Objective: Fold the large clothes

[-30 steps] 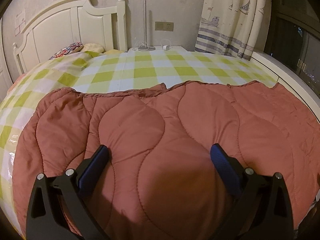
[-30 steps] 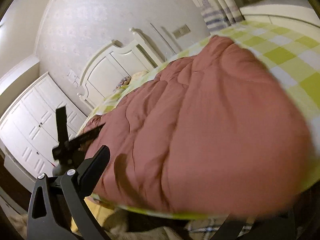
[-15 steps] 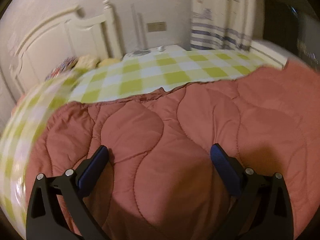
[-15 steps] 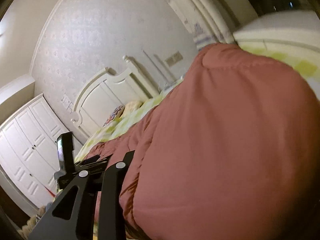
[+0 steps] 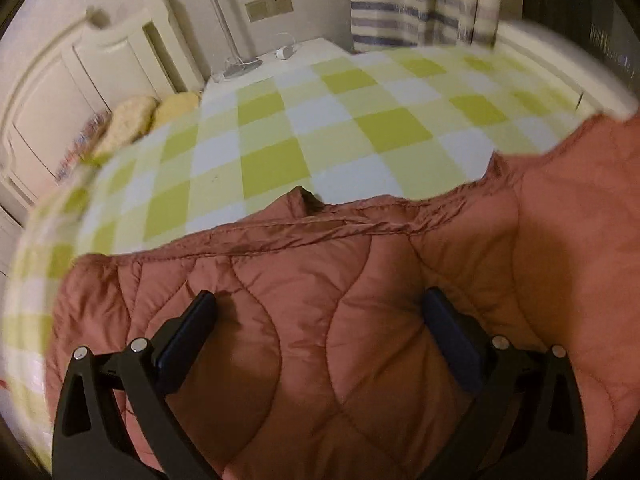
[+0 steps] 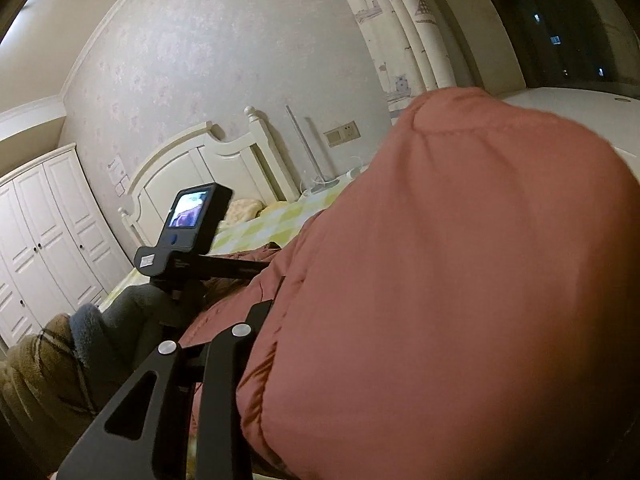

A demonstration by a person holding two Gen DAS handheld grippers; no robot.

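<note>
A large rust-red quilted coat [image 5: 360,300] lies on the green-and-white checked bed [image 5: 320,120]. My left gripper [image 5: 320,320] is open, its blue pads [image 5: 188,332] spread wide and resting on the coat near its upper hem. In the right wrist view the coat [image 6: 460,280] is bunched up and lifted close to the camera, filling the right side. My right gripper's left finger [image 6: 224,364] is pressed against the fabric; the other finger is hidden behind the coat. It looks shut on the coat. The left gripper body with its lit screen [image 6: 188,216] shows at left.
A white headboard [image 5: 80,64] and pillows [image 5: 136,120] stand at the far left. A nightstand with a lamp pole [image 5: 240,64] and a striped curtain [image 5: 420,4] are behind. White wardrobe doors [image 6: 48,240] stand left of the bed. The person's sleeve [image 6: 40,380] is low left.
My right gripper has closed on the coat and lifted its right side up off the bed. My left gripper has moved forward towards the coat's upper hem, still open.
</note>
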